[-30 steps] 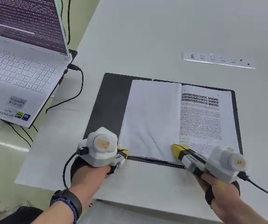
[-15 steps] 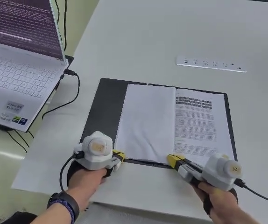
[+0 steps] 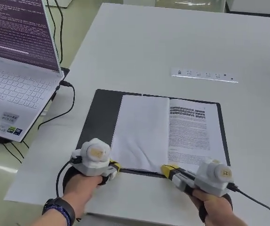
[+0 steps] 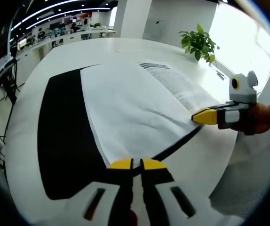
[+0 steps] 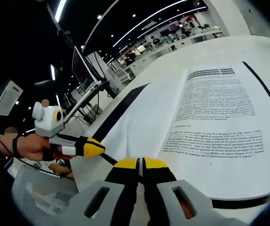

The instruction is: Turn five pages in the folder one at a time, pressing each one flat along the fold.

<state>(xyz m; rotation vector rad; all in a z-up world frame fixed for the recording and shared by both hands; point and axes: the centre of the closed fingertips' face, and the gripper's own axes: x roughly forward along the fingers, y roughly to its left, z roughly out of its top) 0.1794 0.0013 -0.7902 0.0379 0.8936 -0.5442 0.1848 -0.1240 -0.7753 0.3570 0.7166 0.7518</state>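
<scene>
On matte white table (image 3: 139, 42), flat black folder (image 3: 97, 117), rumpled paper page (image 3: 142, 127)

The folder (image 3: 97, 117) is black; left page (image 3: 140, 132) plain white, right page (image 3: 194, 134) with black print. Left gripper (image 3: 114, 165) and right gripper (image 3: 167, 169) have yellow tips.
</scene>
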